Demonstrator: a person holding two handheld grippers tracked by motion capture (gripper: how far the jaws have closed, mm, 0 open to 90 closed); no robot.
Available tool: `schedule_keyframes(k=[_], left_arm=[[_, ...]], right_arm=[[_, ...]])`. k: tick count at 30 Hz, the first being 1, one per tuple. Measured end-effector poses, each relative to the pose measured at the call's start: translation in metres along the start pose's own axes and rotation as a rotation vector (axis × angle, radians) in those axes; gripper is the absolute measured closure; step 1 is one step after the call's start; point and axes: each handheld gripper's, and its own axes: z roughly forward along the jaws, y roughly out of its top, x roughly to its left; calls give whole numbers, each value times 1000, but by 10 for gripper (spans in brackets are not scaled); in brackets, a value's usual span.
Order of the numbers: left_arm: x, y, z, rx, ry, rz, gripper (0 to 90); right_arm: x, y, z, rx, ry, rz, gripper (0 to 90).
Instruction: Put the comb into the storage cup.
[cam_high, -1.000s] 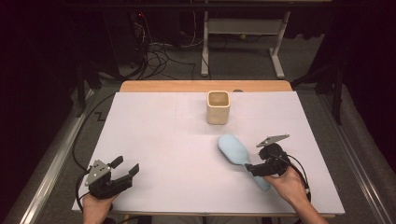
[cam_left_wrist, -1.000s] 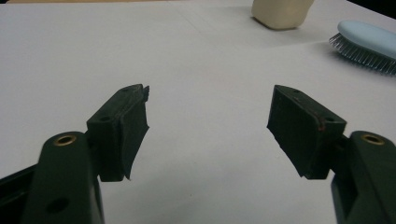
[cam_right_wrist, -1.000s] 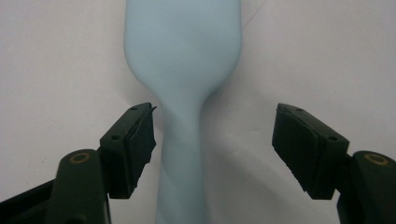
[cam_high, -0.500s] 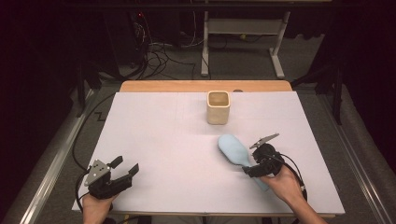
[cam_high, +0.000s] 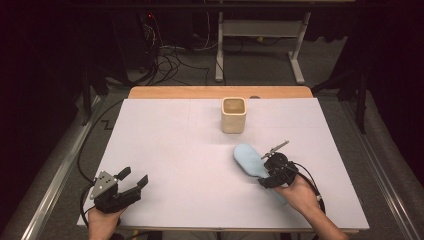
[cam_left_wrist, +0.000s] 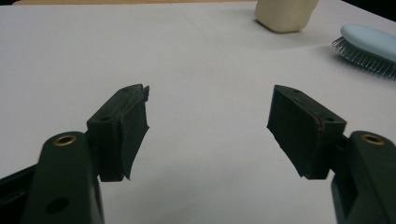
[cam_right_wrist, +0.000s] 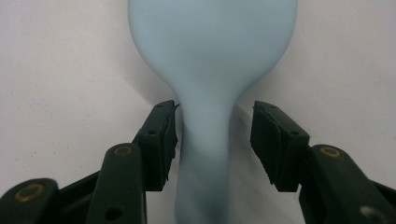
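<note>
**Inspector A:** Begin with the largest item. The table (cam_high: 165, 150) carries a white sheet over most of its top, with a bare wooden strip along the 12 o'clock edge.

**Inspector B:** Confirmed. Next in size, the pale blue hairbrush (cam_high: 248, 159). It lies bristles down, at about 4 o'clock from the table's centre, head pointing toward 11 o'clock and handle running back toward 5 o'clock. In the left gripper view the bristles show under the head, resting on the sheet.

**Inspector A:** The cream square cup (cam_high: 233, 115)?

**Inspector B:** Upright at 12 o'clock from centre, near the far edge, well apart from the brush and mouth open to the top.

**Inspector A:** Right gripper (cam_high: 270, 175)?

**Inspector B:** Held at the brush handle, at 5 o'clock from the head. In the right gripper view its jaws stand apart on either side of the handle's neck; the one on that view's left is just beside or touching it, I cannot tell which, and the other shows a clear gap. Not clamped.

**Inspector A:** Left gripper (cam_high: 135, 179)?

**Inspector B:** At 7 o'clock near the front edge, jaws spread wide with only bare sheet between them, well apart from the brush.
</note>
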Motion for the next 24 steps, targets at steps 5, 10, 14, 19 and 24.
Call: schedule_keyframes(k=[5, 10, 14, 19, 24], left_arm=[[-1, 0, 0, 3, 5, 15, 293], [-2, 0, 0, 6, 8, 23, 293], [-2, 0, 0, 7, 8, 23, 293], [-2, 0, 0, 7, 8, 24, 293], [-3, 0, 2, 13, 5, 26, 293]], right_arm=[[1, 4, 3, 27, 1, -8, 551], [0, 6, 4, 37, 7, -10, 580], [0, 9, 4, 56, 9, -14, 605], [2, 15, 6, 95, -12, -32, 621], [3, 19, 7, 122, -14, -39, 632]])
